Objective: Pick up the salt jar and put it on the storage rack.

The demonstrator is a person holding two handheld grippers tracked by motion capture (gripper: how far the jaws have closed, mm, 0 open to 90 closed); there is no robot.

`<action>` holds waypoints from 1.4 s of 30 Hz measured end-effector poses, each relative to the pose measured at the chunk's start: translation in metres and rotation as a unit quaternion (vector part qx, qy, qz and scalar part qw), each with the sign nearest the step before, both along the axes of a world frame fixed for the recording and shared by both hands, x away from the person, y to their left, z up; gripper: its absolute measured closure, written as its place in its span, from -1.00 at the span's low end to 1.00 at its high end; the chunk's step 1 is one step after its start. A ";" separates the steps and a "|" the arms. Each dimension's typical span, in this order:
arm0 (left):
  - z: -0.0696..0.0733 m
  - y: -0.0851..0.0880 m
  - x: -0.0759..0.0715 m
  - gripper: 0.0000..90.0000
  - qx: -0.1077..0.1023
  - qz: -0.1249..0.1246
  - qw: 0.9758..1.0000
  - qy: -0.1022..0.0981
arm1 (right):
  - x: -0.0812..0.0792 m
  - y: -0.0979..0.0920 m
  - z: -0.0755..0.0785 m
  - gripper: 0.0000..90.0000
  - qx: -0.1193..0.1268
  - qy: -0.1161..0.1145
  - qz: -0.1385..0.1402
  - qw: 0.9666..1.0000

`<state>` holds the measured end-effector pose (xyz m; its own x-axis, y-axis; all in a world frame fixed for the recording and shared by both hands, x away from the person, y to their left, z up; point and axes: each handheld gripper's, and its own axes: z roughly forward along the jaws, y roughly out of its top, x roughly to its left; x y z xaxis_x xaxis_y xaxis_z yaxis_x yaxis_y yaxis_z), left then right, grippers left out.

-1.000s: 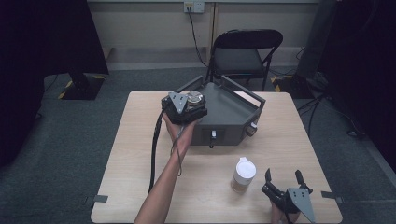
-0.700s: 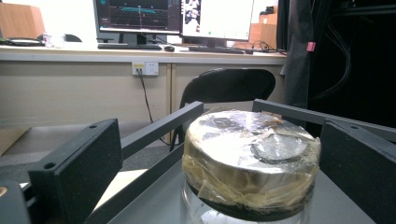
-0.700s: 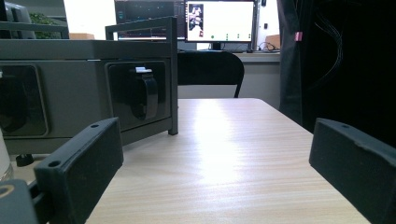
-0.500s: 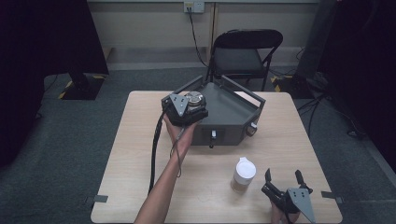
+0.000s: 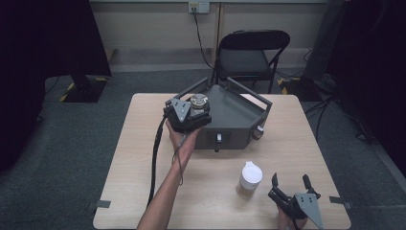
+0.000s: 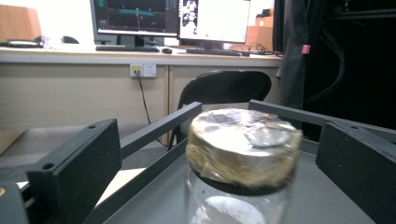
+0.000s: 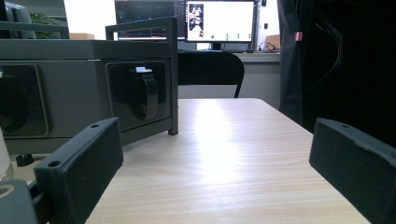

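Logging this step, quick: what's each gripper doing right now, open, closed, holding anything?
Left gripper: open, jaws either side of the metal-lidded glass jar, not touching it.
Right gripper: open, holding nothing, low over the table.

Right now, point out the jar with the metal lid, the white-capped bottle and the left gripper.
Jar point(image 6: 243, 140), left gripper view, on the side of its metal lid.
Bottle point(image 5: 250, 173), high view, on its white cap.
Left gripper point(image 6: 212, 158), left gripper view, midway between its open jaws.

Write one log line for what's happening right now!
left gripper: jaws open around clear glass jar with metal lid, on grey metal box | right gripper: open, idle on wooden table
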<state>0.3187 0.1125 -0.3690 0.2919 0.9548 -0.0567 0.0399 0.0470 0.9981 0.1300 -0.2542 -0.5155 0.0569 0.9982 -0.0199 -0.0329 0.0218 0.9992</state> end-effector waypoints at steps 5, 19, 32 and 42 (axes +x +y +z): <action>-0.005 0.006 -0.014 -1.00 0.008 -0.007 1.000 -0.017 | 0.000 0.000 0.000 -0.97 0.000 -0.001 0.000 1.000; -0.009 0.025 -0.047 -1.00 -0.009 -0.014 0.999 -0.028 | 0.000 0.001 0.000 -0.97 0.000 0.000 -0.002 1.000; -0.025 0.035 -0.065 -1.00 -0.026 0.001 0.999 -0.021 | 0.000 0.001 0.000 -0.97 0.000 0.000 -0.001 1.000; -0.035 0.046 -0.093 -1.00 -0.042 0.004 0.999 -0.018 | 0.000 0.001 0.000 -0.97 0.000 0.000 -0.001 1.000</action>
<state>0.2254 0.1582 -0.4041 0.2884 0.9492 -0.1262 0.0029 0.1310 0.9914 0.1301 -0.2536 -0.5155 0.0597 0.9980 -0.0197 -0.0332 0.0218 0.9992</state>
